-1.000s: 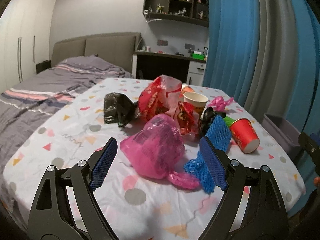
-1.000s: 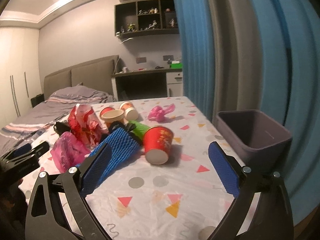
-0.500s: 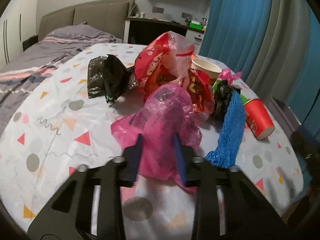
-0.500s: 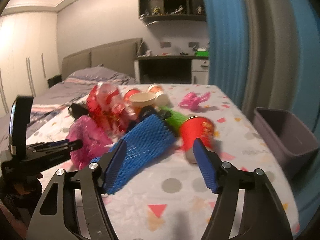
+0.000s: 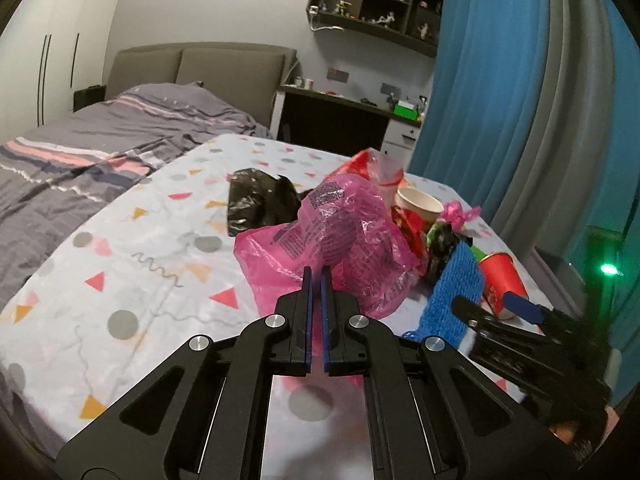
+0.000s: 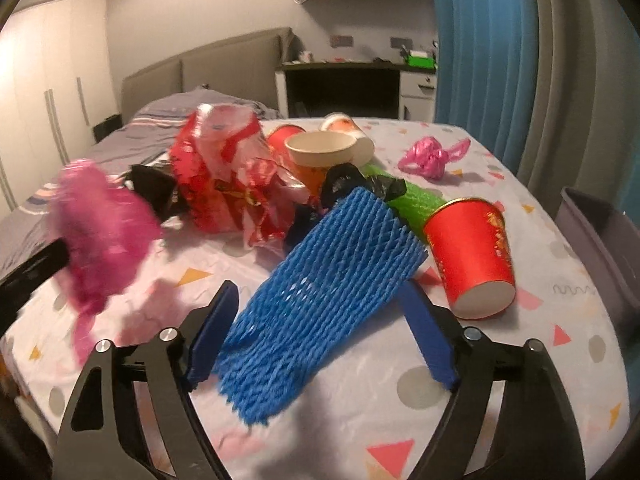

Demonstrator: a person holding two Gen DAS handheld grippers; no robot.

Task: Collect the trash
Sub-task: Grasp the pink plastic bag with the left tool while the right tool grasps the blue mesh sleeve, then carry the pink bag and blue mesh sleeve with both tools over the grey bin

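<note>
My left gripper [image 5: 315,280] is shut on the pink plastic bag [image 5: 340,236] and holds it lifted above the table; the bag shows blurred in the right wrist view [image 6: 104,232]. My right gripper [image 6: 320,312] is open, its fingers on either side of the blue foam net [image 6: 332,280], which lies on the table; the net also shows in the left wrist view [image 5: 452,300]. A red paper cup [image 6: 472,252] lies on its side just right of the net. A red and white plastic bag [image 6: 228,176], black bags [image 5: 256,200] and a beige cup [image 6: 320,148] lie behind.
A grey bin [image 6: 604,240] stands off the table's right edge. A small pink knotted bag [image 6: 432,158] and a green foam net [image 6: 416,202] lie further back. A bed [image 5: 80,152] is to the left, blue curtains [image 5: 500,100] to the right.
My left gripper closed on the pink bag and lifted it. My right gripper moved forward and left so that the blue foam net sits between its fingers, which have narrowed.
</note>
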